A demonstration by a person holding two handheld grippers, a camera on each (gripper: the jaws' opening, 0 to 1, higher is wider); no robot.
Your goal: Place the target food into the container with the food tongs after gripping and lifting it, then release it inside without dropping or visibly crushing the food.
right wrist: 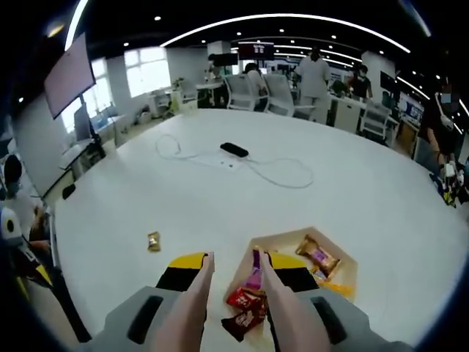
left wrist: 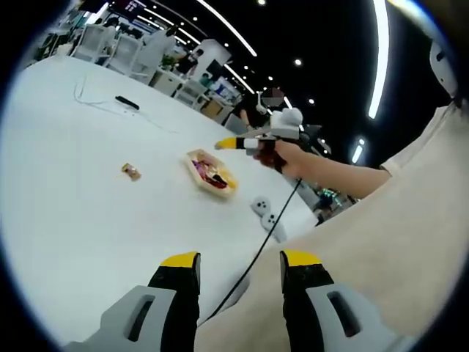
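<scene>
Right gripper (right wrist: 238, 262) is up over the near edge of the container (right wrist: 282, 246), its fingers clamped on the handles of the tongs (right wrist: 198, 293). The tong arms stand apart, so the squeeze is only light. A purple wrapper (right wrist: 255, 277) sits right against the right-hand tong arm, but I cannot tell whether it is pinched or just lying in the container with the other sweets (right wrist: 316, 255).

The one loose piece is the small gold candy (right wrist: 153, 240). It lies alone on the tabletop (right wrist: 366, 183), well apart from the container and to the left of the tongs. I take that as the food to be moved, so this reads as the approach step, with the grip and lift not yet done.

Next call: swing the tongs left, come down with one tip on each side of the candy, and close gently. It is small and flat, so it could slip or get squashed.

In the left gripper view, the left gripper (left wrist: 240, 260) hangs back near the person, fingers spread with nothing between them. From there the right gripper (left wrist: 245, 141) and the hand (left wrist: 293, 158) carrying it hover above the container (left wrist: 211, 172).

Also on the tabletop are a white cable (right wrist: 278, 172) and a black object (right wrist: 234, 149) further back, and two white devices (left wrist: 267, 213) near the edge. Nothing lies between the tongs and the candy. People and chairs stand beyond.
</scene>
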